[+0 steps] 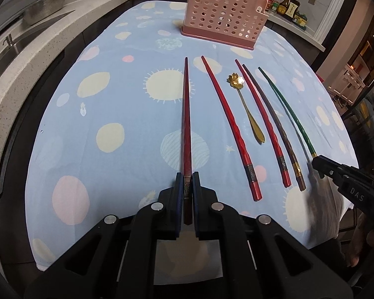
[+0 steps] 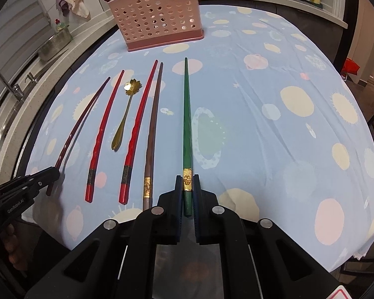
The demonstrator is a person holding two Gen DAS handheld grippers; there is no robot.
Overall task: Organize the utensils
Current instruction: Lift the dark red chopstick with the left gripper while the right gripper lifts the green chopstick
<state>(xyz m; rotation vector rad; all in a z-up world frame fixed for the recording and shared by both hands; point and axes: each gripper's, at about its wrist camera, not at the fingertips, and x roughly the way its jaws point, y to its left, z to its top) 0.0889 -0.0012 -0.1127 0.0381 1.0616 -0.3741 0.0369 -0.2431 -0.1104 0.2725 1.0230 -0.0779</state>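
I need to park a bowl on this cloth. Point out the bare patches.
Free: the cloth right of the green chopstick, and left of the dark red chopstick. Crowded: the row between them, two red chopsticks, gold spoon, brown chopstick, up toward the pink basket.

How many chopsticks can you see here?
7, perhaps more hidden: dark red chopstick in the left gripper, green chopstick in the right gripper, three on the cloth, two in the pink perforated holder.

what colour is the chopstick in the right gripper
Green chopstick with a gold band, clearest in the right wrist view.
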